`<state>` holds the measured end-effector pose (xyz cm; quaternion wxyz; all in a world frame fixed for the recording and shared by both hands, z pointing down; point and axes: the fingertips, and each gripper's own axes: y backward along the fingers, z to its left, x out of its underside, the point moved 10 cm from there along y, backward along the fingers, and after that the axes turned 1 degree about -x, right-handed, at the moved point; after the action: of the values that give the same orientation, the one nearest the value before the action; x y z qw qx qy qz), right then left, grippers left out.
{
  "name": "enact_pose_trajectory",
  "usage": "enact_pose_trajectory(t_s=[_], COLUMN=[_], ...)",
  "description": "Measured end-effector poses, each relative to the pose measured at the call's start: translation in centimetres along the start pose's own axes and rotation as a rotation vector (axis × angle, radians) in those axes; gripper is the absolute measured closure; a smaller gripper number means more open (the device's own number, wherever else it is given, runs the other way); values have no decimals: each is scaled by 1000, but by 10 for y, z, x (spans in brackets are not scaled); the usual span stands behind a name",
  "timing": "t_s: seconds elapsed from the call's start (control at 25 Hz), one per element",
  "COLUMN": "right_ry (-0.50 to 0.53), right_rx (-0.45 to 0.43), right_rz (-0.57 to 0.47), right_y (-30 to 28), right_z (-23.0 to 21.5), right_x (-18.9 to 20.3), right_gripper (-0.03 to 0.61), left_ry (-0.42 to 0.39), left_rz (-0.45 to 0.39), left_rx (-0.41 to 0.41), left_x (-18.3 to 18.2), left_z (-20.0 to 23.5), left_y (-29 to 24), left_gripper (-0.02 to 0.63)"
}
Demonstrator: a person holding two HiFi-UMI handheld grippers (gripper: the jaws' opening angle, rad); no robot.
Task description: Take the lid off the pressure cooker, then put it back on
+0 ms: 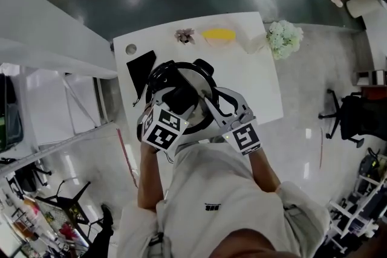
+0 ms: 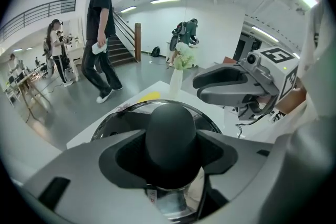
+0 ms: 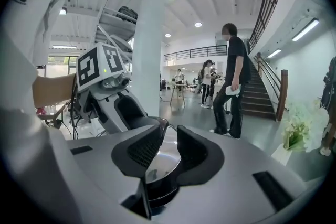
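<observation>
Shiny steel pressure cooker (image 1: 181, 72) with its lid (image 2: 118, 119) on sat at the near left of the white table (image 1: 257, 78), close to the near edge, with bare tabletop to its right. The left claw (image 2: 170, 150) was clamped on the black knob (image 2: 170, 131), right claw (image 3: 165, 152) on the dark handle (image 3: 157, 192).

A white table (image 1: 260, 87) is seen from above. A pressure cooker (image 1: 166, 69) is set approx. mid-table, w/ a flat black sheet (image 1: 140, 68) just beside it at left. Along the far edge are laid a small brownish thing (image 1: 184, 35), a yellow thing (image 1: 219, 35) & white flowers (image 1: 284, 38).
</observation>
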<state>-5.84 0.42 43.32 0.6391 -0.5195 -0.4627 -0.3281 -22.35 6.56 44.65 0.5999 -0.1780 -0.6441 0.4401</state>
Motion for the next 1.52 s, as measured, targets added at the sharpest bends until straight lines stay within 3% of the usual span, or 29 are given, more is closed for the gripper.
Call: enact_pose_trajectory(t_s=[0.56, 0.88, 1.12, 1.36, 1.52], right_ry=[-48, -39, -38, 22, 62], right_rx=[32, 57, 86, 142, 166], right_rz=[29, 13, 22, -2, 5], right_y=[2, 4, 5, 6, 5], right_z=[-1, 0, 6, 12, 19], right_x=[3, 6, -2, -12, -16], right_gripper=[474, 474, 473, 474, 474], left_ry=[136, 125, 89, 44, 53], left_rz=[-42, -114, -275, -468, -527], left_rx=[-122, -177, -188, -265, -296], left_x=[3, 8, 9, 5, 14], left_z=[-9, -13, -14, -11, -11], left_y=[2, 1, 14, 45, 56], left_gripper=[324, 314, 295, 311, 325])
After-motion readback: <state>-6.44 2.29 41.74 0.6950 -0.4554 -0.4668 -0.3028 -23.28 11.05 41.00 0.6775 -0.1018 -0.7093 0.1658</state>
